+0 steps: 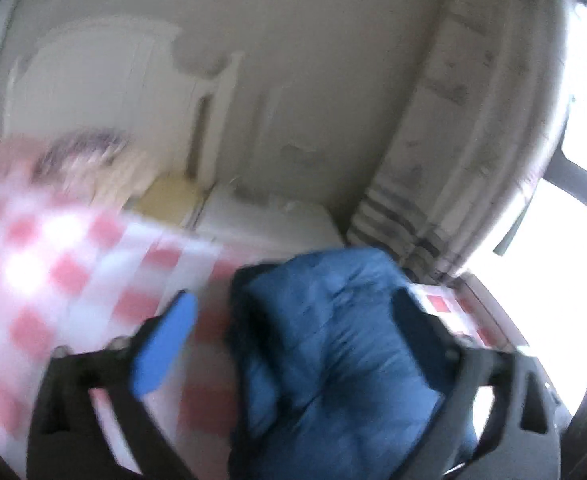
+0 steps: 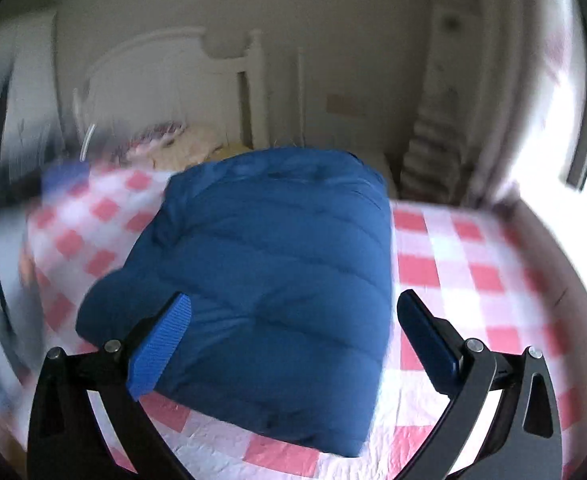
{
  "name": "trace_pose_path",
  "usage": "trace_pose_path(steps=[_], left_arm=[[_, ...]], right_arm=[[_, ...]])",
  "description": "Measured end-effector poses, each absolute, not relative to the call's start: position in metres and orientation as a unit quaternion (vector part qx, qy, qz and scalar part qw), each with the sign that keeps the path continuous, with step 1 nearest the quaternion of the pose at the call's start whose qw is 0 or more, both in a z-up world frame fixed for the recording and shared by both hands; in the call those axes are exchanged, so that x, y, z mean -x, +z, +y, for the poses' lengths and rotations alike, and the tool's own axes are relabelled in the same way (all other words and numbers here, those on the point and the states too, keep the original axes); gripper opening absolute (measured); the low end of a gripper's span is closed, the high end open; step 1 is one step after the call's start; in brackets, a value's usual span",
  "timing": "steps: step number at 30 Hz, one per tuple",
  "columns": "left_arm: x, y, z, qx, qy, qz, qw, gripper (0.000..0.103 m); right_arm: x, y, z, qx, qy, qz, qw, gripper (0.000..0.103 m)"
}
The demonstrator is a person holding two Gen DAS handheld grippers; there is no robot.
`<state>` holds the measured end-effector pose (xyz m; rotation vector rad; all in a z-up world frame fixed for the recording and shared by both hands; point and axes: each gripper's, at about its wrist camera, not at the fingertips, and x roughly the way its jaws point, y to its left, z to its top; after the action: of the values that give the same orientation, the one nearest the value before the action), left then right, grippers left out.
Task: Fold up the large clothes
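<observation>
A: Where's the blue puffer jacket (image 2: 261,280)?

B: Folded into a thick, quilted bundle on the pink-and-white checked bedspread (image 2: 473,264), in front of the white headboard (image 2: 165,76).

A: And the right gripper (image 2: 293,336)?

B: Jaws spread wide, nothing clamped; the jacket shows between them, but the pads aren't pressing it.

A: The left gripper (image 1: 297,344)?

B: Wide apart too, the jacket bulking between its fingers, not pinched. That view is blurred; a striped curtain (image 1: 425,184) hangs right.
</observation>
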<state>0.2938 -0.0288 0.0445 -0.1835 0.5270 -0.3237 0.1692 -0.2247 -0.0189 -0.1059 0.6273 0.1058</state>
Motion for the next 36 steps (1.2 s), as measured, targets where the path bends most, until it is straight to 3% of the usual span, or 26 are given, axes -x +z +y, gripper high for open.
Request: trace_pose_path(steps=[3, 6, 10, 12, 18, 21, 29, 36], left_arm=[[-0.337, 0.039, -0.08, 0.004, -0.21, 0.34, 0.917, 0.101], [-0.386, -0.026, -0.103, -0.034, -0.185, 0.478, 0.858, 0.101], [-0.395, -0.046, -0.055, 0.11, -0.209, 0.509, 0.828, 0.101], [-0.378, -0.03, -0.037, 0.12, -0.183, 0.489, 0.844, 0.101], [-0.253, 0.051, 0.008, 0.071, -0.099, 0.312, 0.942, 0.101], [-0.193, 0.066, 0.012, 0.047, -0.086, 0.284, 0.954, 0.101], [-0.082, 0.035, 0.007, 0.03, -0.021, 0.209, 0.977, 0.101], [-0.055, 0.007, -0.016, -0.023, -0.028, 0.206, 0.978, 0.101]], right_arm=[[-0.178, -0.04, -0.192, 0.079, 0.059, 0.338, 0.936, 0.099], [-0.173, -0.054, -0.17, 0.1, 0.054, 0.338, 0.934, 0.099], [-0.159, -0.041, -0.166, 0.102, 0.09, 0.355, 0.925, 0.099], [-0.143, -0.023, -0.173, 0.09, 0.09, 0.334, 0.934, 0.099], [-0.087, 0.036, -0.208, 0.014, 0.037, 0.251, 0.967, 0.099], [-0.083, 0.045, -0.22, -0.003, 0.009, 0.245, 0.969, 0.099], [-0.049, 0.016, -0.217, 0.006, -0.01, 0.265, 0.964, 0.099], [-0.042, -0.006, -0.216, 0.024, -0.018, 0.288, 0.957, 0.099]])
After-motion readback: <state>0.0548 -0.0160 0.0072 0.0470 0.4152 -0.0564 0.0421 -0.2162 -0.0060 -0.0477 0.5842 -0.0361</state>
